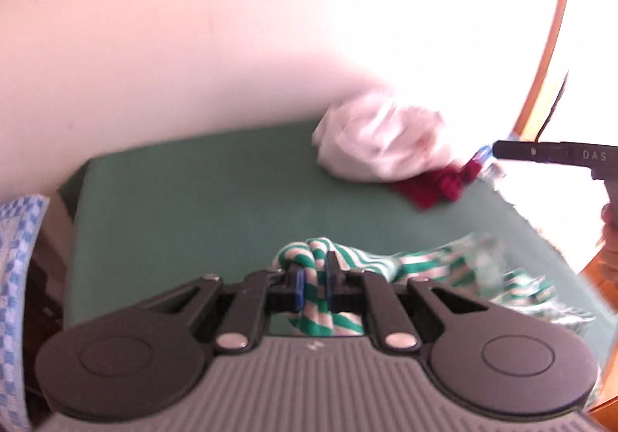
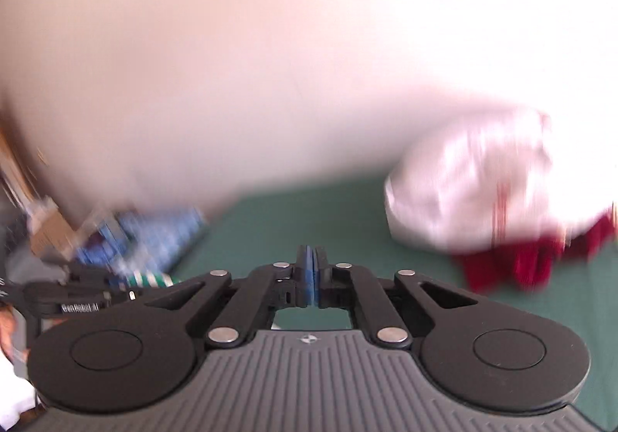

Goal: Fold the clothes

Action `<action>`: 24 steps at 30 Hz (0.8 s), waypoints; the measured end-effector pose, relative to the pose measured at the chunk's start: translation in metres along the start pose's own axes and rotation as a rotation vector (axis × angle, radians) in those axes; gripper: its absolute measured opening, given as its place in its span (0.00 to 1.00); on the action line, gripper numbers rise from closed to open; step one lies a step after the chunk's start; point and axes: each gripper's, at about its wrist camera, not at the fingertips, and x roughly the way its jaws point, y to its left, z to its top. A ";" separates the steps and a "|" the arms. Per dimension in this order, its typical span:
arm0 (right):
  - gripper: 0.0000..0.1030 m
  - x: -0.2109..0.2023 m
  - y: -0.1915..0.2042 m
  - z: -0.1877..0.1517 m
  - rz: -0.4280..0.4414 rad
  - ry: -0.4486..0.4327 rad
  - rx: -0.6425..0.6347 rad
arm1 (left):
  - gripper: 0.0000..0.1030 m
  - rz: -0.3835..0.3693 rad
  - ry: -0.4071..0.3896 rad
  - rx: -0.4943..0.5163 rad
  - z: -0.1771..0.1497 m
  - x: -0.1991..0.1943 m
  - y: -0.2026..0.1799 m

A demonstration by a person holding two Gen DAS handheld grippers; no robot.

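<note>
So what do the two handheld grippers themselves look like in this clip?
Both match: the left gripper and right gripper have ribbed grey bodies, black linkage arms with round black discs and silver rivets, and blue-padded fingers. White lettering marks each gripper's black side.

Left tongs [image 1: 313,279] pinched nearly together, right tongs [image 2: 311,273] closed, empty

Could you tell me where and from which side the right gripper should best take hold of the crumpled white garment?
I would grip the white garment at its near left edge, where the bundle bulges over bare green surface. Come in from the left, low: the red cloth lies tucked under its right side and could get pinched along. The right gripper is shut and empty, so open the fingers first.
</note>
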 end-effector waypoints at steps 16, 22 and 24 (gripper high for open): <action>0.07 0.115 -0.005 -0.083 -0.217 0.396 -0.034 | 0.00 0.116 0.118 -0.030 -0.053 0.019 0.002; 0.07 0.016 0.017 -0.036 -0.040 0.124 0.023 | 0.00 0.041 -0.046 -0.081 -0.040 -0.046 0.003; 0.07 -0.037 0.030 -0.030 0.008 0.047 -0.009 | 0.00 0.030 -0.075 -0.048 -0.052 -0.074 -0.009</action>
